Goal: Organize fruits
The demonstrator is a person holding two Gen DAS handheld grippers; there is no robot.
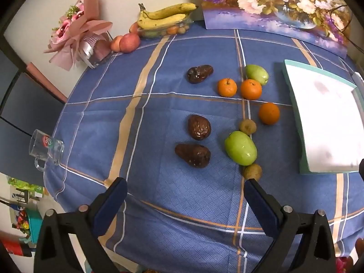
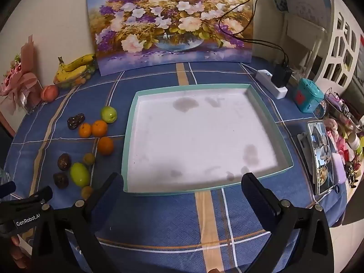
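On the blue checked tabletop point(image 1: 159, 204), both claws gape empty; the glossy green fruit point(image 1: 240, 147) looks slippery, best gripped across its middle.

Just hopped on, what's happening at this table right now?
A person holds a gripper in each hand above the table; the left gripper and right gripper are both open and empty. The loose fruit, such as an orange and a green fruit, lies on the blue cloth. The tray holds nothing yet.
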